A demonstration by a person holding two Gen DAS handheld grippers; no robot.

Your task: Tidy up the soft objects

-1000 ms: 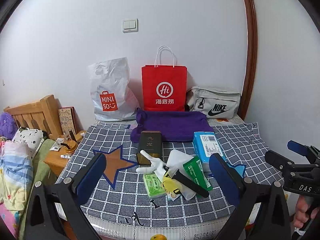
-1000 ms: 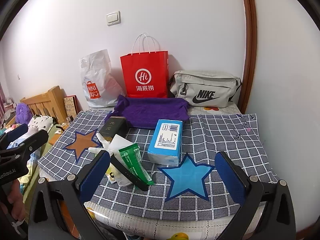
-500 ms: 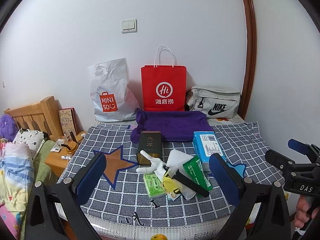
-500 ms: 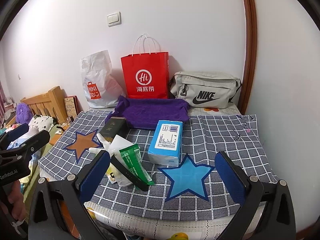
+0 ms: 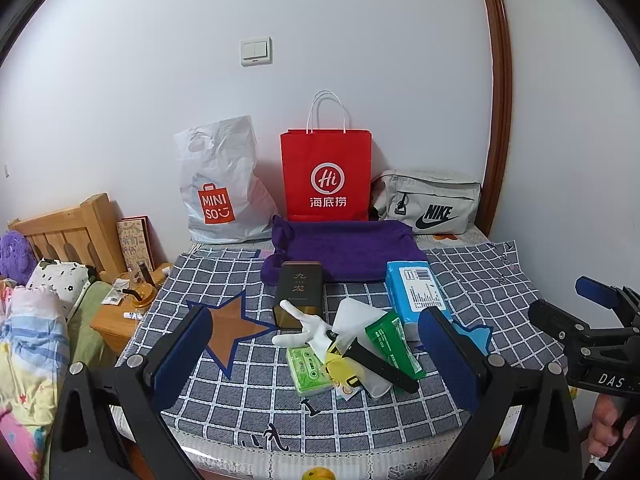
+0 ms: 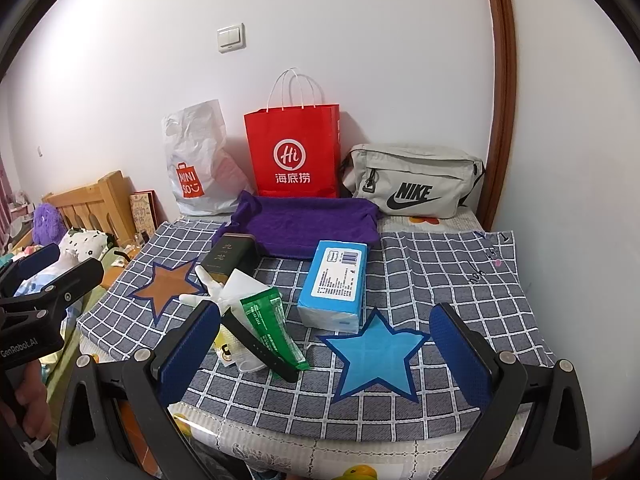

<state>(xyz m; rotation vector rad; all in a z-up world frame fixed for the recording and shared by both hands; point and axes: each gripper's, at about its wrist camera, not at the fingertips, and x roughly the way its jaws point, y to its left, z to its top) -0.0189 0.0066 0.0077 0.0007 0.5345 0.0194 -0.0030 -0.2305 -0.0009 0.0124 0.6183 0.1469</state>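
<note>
- Well, at the far left, off the table, lie a wooden headboard (image 5: 60, 236), a purple plush (image 5: 14, 256) and heaped bedding (image 5: 32, 344), all well apart from the checked cloth (image 5: 248, 396).
- The left gripper (image 5: 320, 354) hangs above the near edge with its jaws wide apart and nothing between them; the brown star (image 5: 228, 326) lies just past its left pad.
- Along the wall stand a white MINISO bag (image 5: 220, 184), a red paper bag (image 5: 326, 176) and a grey Nike pouch (image 6: 412, 180), with the folded purple towel (image 5: 344, 250) right in front of them.
- A dark tin (image 5: 300, 290) sits at the towel's near edge, and before it a cluttered pile: a white hand-shaped toy (image 5: 304, 330), a green tissue pack (image 5: 308, 370), a yellow item (image 5: 340, 362), a green sachet (image 6: 272, 328) and a black strap (image 6: 258, 344) laid across them, touching one another.
- The blue tissue pack (image 6: 336, 284) lies just right of the pile, apart from it.
- The right gripper (image 6: 326, 354) is spread open and empty, framing the blue star (image 6: 376, 354).
- Right of the blue star the cloth is bare up to the wall (image 6: 568, 200).
</note>
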